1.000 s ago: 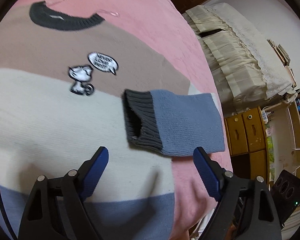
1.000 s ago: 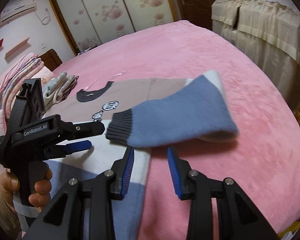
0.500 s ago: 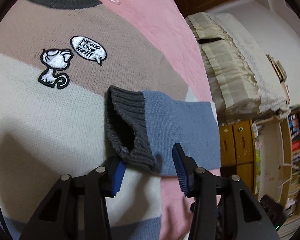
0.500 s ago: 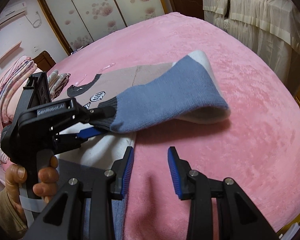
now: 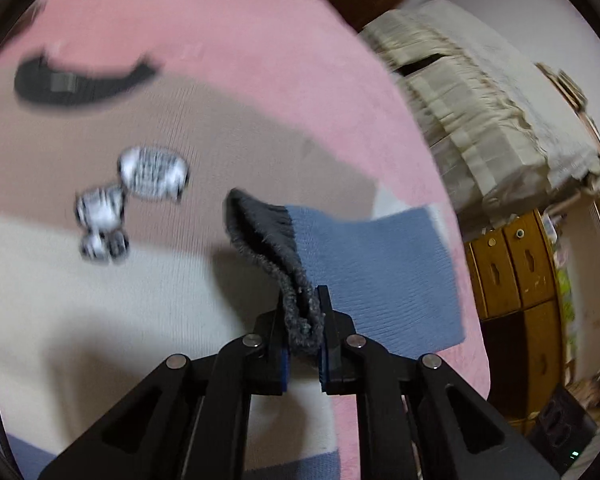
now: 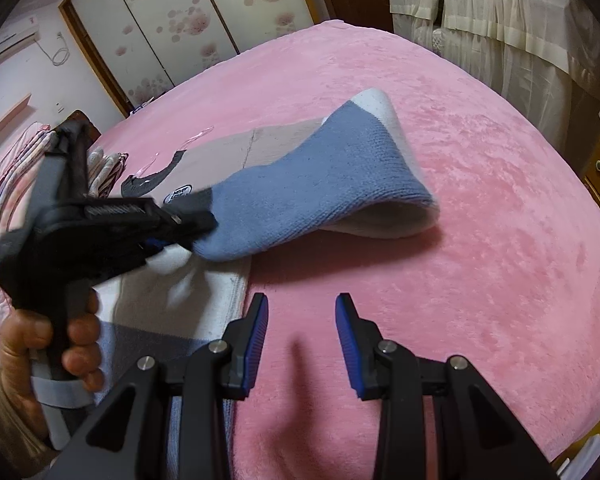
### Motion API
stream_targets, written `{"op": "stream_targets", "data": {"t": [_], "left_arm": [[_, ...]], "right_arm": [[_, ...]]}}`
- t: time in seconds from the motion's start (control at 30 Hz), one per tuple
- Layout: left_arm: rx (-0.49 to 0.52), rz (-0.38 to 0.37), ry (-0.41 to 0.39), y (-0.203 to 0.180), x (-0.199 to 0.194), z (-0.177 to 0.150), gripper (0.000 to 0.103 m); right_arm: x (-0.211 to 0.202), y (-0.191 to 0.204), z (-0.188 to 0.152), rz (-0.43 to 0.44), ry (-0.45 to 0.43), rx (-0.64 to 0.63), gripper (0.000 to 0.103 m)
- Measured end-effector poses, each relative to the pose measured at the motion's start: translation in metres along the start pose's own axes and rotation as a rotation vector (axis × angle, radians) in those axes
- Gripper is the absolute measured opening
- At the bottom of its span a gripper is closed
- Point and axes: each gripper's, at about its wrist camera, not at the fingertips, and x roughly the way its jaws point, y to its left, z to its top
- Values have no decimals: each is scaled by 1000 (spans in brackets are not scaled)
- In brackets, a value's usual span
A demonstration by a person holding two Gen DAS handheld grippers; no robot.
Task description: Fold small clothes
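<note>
The left gripper [image 5: 303, 326] has just clamped onto the sweater's grey cuff [image 5: 268, 240], lifting the sleeve [image 6: 320, 184] for folding; the right gripper [image 6: 301, 334] hangs apart, empty.

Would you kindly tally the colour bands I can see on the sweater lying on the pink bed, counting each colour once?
Dark grey, collar and cuff: 1
Tan, chest band: 1
Cream, middle band: 1
Blue, sleeve and hem band: 1
Total: 4 colours on the sweater

Soft indoor light, fisheye-bent edges, left view motion-blurred, faint shadows
</note>
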Motion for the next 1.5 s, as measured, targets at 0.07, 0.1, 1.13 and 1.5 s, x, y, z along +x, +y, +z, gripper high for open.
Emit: {"op": "stream_targets", "data": {"t": [0.07, 0.1, 1.13, 1.5], "left_arm": [[33, 2, -47, -10, -16, 12, 8], [46, 3, -78, -14, -27, 21, 8], [-128, 321, -338, 206, -153, 85, 8], [-184, 313, -433, 230, -155, 84, 8]], "right_arm": [[2, 0, 1, 0, 3, 6, 35], [3, 0, 1, 1, 5, 11, 35], [83, 57, 39, -57, 40, -103, 35], [85, 73, 35, -137, -18, -120, 22]]}}
